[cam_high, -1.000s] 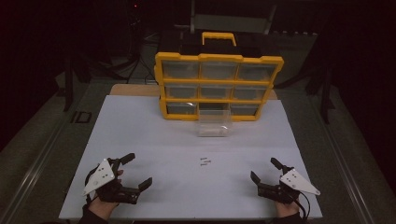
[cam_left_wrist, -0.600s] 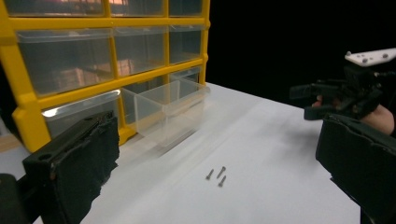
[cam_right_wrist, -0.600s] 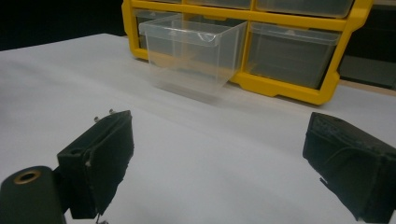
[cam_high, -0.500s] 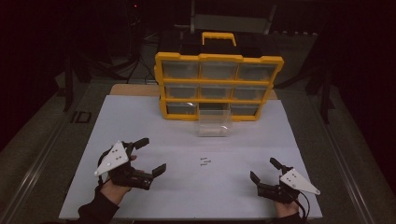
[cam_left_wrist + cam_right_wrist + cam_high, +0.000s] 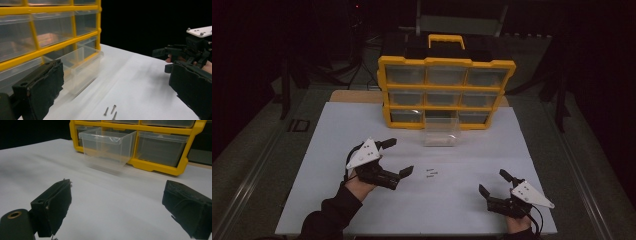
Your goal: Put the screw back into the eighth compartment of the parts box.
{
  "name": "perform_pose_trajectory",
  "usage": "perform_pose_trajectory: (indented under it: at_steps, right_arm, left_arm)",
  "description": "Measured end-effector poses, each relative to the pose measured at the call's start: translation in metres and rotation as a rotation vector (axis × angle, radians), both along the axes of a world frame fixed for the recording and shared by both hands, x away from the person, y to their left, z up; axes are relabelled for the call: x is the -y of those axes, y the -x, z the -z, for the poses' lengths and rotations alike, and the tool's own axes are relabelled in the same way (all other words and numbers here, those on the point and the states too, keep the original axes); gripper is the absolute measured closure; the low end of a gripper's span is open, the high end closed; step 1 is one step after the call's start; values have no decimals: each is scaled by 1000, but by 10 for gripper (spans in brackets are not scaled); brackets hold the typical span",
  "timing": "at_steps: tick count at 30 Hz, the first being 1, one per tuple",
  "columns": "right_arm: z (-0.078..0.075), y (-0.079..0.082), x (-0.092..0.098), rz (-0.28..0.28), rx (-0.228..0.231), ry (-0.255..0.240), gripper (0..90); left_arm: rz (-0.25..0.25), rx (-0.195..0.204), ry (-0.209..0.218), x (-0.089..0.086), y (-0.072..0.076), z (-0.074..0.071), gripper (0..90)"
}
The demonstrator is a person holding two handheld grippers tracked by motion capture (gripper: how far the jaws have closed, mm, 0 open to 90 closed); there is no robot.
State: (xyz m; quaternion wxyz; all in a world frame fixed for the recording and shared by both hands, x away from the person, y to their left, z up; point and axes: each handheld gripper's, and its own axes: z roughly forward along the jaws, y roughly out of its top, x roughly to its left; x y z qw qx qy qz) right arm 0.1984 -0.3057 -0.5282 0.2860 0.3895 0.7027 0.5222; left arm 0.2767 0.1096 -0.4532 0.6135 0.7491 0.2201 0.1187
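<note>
A yellow organiser [image 5: 446, 92] with clear drawers stands at the back of the white board [image 5: 327, 150]. One clear drawer [image 5: 440, 132] is out and rests on the board in front of it. Three small screws [image 5: 431, 173] lie mid-board. My left gripper [image 5: 398, 157] hovers open just left of the screws, with nothing in its jaws. In the left gripper view the screws [image 5: 111, 112] lie low between the jaws, and the drawer [image 5: 80, 67] is to the left. My right gripper [image 5: 493, 182] rests open near the front right edge, facing the drawer [image 5: 107, 150].
The board ends close behind both hands, with grey table strips [image 5: 257, 150] at its sides. Dark stands and cables [image 5: 357, 60] fill the space behind the organiser. Its carry handle [image 5: 446, 41] sticks up on top. Open board lies between the two grippers.
My left gripper has lifted and moved forward and to the right, ending close beside the screws. The right gripper has stayed almost still.
</note>
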Motion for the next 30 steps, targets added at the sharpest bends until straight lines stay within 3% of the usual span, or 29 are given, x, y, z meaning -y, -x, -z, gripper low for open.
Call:
perform_pose_trajectory:
  at_steps: [3,6,10,13,21,23,30]
  right_arm:
    - [0,0,-1,-5,2,3,87]
    - [0,0,-1,-7,1,2,87]
    - [0,0,-1,-10,-1,2,87]
    - [0,0,-1,-12,1,4,87]
    - [1,0,0,-15,-3,1,87]
    - [1,0,-1,-17,-7,2,87]
    - [2,-1,-1,-26,-13,3,87]
  left_arm:
    - [14,-21,-26,8,-7,2,17]
    - [22,-73,-70,15,-14,4,19]
    - [39,-75,-111,25,-22,10,18]
    - [61,-70,-174,34,-26,15,22]
    - [115,-111,-243,53,-38,35,169]
    - [128,-125,-254,56,-40,39,253]
    - [128,-171,-311,65,-49,54,408]
